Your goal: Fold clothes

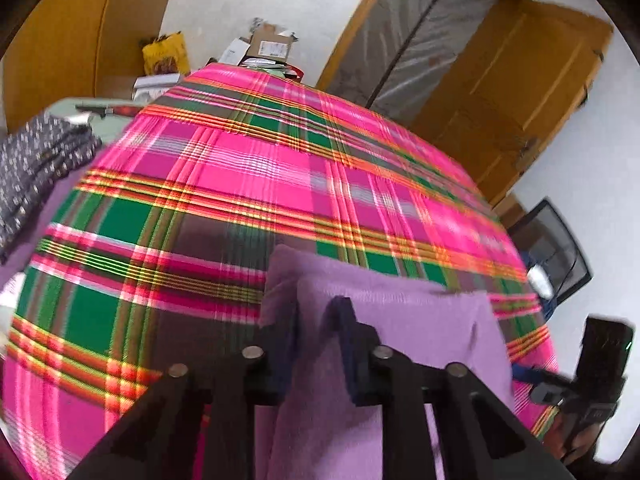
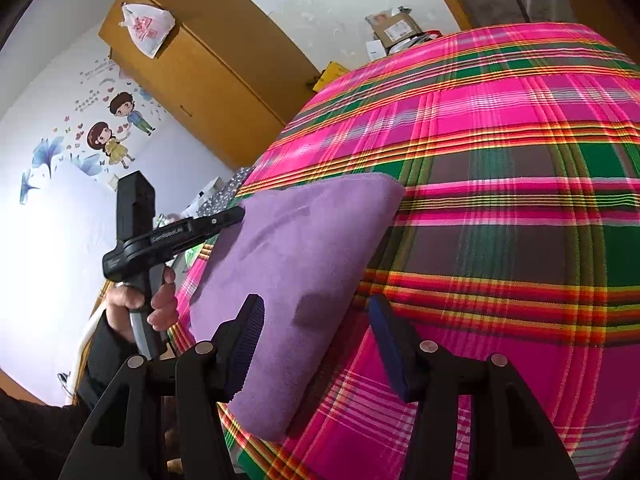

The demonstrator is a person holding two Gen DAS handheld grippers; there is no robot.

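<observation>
A folded purple cloth (image 2: 296, 256) lies near the edge of a bed covered with a pink and green plaid sheet (image 2: 500, 200). My left gripper (image 1: 318, 332) is shut on a raised edge of the purple cloth (image 1: 400, 320), whose fabric is pinched between its fingers. In the right wrist view the left gripper (image 2: 236, 214) meets the cloth's far left edge, with a hand (image 2: 160, 304) on its handle. My right gripper (image 2: 320, 344) stands open over the cloth's near end; its left finger (image 2: 248, 336) is above the fabric, its right finger (image 2: 390, 350) above the sheet. The right gripper (image 1: 592, 380) shows at the left wrist view's right edge.
A dark patterned folded garment (image 1: 36, 168) lies at the bed's left side. Cardboard boxes (image 1: 268, 46) and a yellow bag (image 1: 166, 54) are piled beyond the far end. A wooden door (image 1: 520, 80), a wardrobe (image 2: 200, 72) and a black chair (image 1: 556, 252) surround the bed.
</observation>
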